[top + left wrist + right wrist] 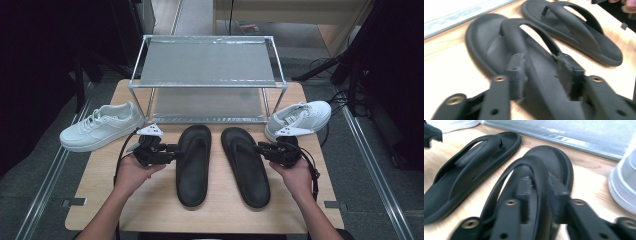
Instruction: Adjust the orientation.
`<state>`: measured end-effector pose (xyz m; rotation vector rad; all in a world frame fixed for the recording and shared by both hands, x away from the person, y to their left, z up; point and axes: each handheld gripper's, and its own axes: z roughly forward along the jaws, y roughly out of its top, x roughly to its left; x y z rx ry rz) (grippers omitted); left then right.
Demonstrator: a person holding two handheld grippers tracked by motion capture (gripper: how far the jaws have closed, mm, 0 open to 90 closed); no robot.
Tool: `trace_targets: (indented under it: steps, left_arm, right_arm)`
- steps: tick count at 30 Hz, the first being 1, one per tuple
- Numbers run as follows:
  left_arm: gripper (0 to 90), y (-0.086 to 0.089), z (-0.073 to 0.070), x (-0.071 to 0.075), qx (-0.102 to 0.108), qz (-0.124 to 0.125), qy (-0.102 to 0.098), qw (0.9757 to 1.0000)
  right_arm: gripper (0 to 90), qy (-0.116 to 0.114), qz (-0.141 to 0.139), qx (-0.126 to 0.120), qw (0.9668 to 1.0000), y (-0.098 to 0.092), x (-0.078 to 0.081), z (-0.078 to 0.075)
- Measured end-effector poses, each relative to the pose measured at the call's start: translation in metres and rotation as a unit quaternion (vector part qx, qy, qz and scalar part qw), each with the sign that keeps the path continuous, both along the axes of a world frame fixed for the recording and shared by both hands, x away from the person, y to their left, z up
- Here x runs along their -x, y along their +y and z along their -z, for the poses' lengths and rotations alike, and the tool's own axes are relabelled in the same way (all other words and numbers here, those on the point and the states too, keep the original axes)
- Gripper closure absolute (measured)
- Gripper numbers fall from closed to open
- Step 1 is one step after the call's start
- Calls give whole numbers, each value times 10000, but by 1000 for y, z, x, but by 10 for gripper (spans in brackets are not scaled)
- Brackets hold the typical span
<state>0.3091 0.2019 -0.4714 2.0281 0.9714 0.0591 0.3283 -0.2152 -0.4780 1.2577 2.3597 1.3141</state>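
While both black sandals lie side by side on the surface in front of the rack (207,62), toes toward it, each gripper comes at its own sandal from the outer side. The left gripper (176,148) has its fingers (517,67) half-spread astride the left sandal's (194,162) strap, seemingly not yet pressing. The right gripper (260,147) has narrower fingers (524,188) that look closed on the right sandal's (246,165) strap, though blur hides contact. Both sandals are matte, thick-soled, long axes running away from the person.

A metal two-shelf rack (207,65) stands at the table's (150,210) far edge. One white sneaker (102,126) lies at the left edge, another (300,118) near the far right corner, seemingly touching the rack's leg.
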Motion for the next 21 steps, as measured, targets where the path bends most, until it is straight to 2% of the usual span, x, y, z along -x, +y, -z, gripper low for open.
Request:
trace_targets:
  steps: [1, 3, 5, 8, 12, 21]
  left_arm:
    - [686, 3, 1, -2, 73, -46, 30, 10000]
    - [741, 8, 2, -5, 100, -98, 62, 9999]
    - [793, 11, 6, -10, 69, -122, 122, 9998]
    - [858, 13, 12, -15, -66, -117, 190, 9997]
    - [860, 14, 21, -24, -141, -112, 347, 9992]
    - [855, 16, 33, -34, -207, -164, 424, 9988]
  right_arm:
    - [822, 3, -30, 28, 10000, -4, 4, 0]
    - [872, 107, -48, 81, 9999, -8, 7, 2]
    - [896, 226, -99, 116, 9996, -10, 8, 5]
    - [900, 280, -130, 186, 9994, -10, 9, 7]
    - [900, 366, -151, 241, 9989, -11, 11, 10]
    - [900, 513, -174, 275, 9982, -18, 18, 14]
